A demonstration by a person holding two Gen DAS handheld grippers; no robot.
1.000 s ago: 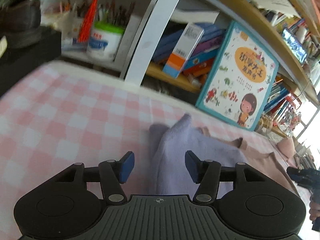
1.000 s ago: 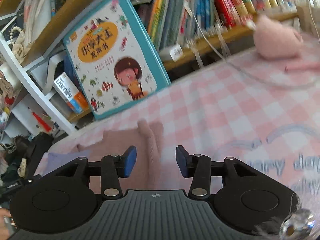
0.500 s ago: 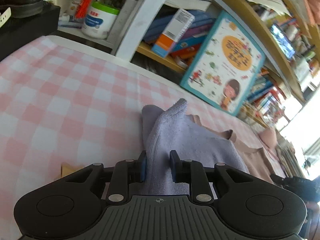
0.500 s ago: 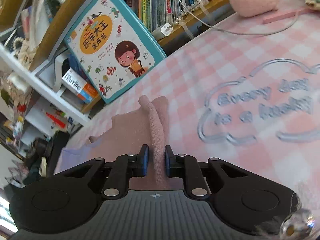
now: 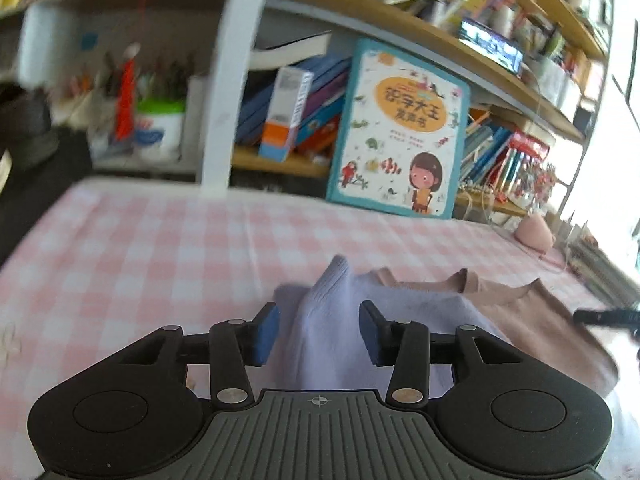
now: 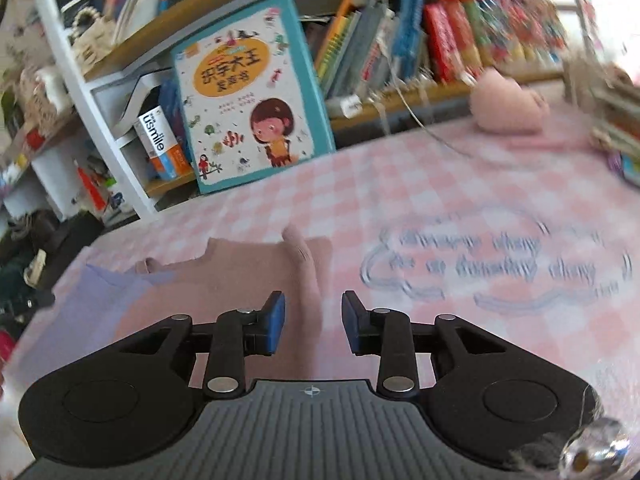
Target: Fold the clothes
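We see a big table with a pink and white checked cloth (image 5: pixel 132 248) filling most of both views. At 12 o'clock stands a wooden shelf full of books (image 6: pixel 400 44), and a large teal picture book with a cartoon child on the cover (image 5: pixel 400 132) leans against it.

The garment is a soft knit top, lilac on one half and dusty pink on the other (image 5: pixel 440 308). It lies flat on the cloth, with the lilac half by our left tool and the pink half by our right tool.

Our left gripper (image 5: pixel 319 332) has its jaws opening. A raised ridge of lilac cloth (image 5: pixel 328 312) stands between the blue pads, but the pads do not press on it. Our right gripper (image 6: pixel 313 324) is opening too, with a pink ridge of cloth (image 6: pixel 306 280) between its pads and gaps on both sides.

We think we are letting go after a pinch at the two side edges. Next we likely need to close firmly on each ridge again, or pick a new edge, then lift both sides together and lay them over toward 12 o'clock.
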